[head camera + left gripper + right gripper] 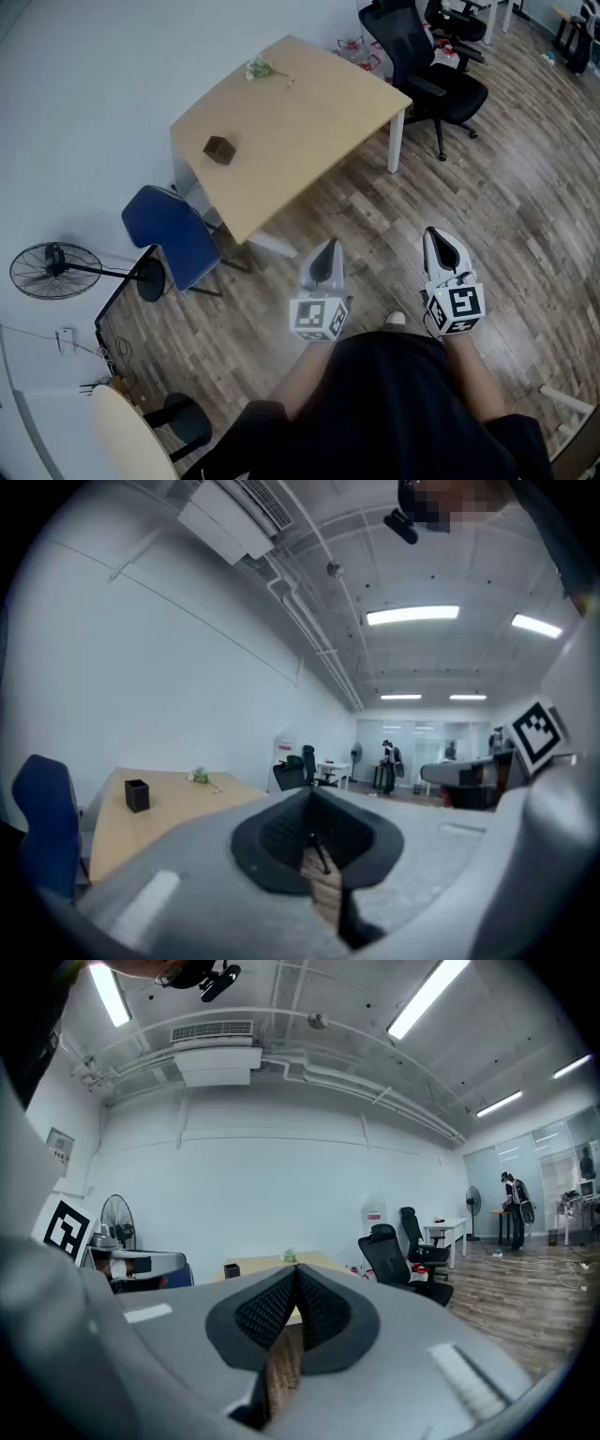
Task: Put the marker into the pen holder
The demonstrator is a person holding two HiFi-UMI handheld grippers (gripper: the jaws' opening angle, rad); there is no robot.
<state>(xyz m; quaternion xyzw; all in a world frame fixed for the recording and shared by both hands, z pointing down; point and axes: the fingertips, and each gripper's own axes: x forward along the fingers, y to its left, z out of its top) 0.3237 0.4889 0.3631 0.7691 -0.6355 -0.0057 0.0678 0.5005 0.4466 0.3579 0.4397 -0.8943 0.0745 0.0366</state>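
Out on the wooden floor (487,197), well short of the table (300,131), we stand with a gripper in each hand. Our left gripper (324,255) has its jaws clenched tip to tip with nothing between them. Its own view shows the dark pads meeting, with only floorboards behind. Our right gripper (444,246) is closed and empty in the same way, its pads touching at the tips. Both point toward the table and are held apart from each other above the floor.

On the table, the pen holder (218,149), a small dark square box, stands upright near the edge on the wall side. Well apart from it, near the far edge, lies a small pale-green clump (258,68). Just beside the clump is a thin short object (289,84), too small for us to tell whether it is the marker.

A blue chair (173,230) stands at the table's near corner. A black office chair (436,80) sits beyond the table's right side, and a standing fan (47,270) is by the white wall.
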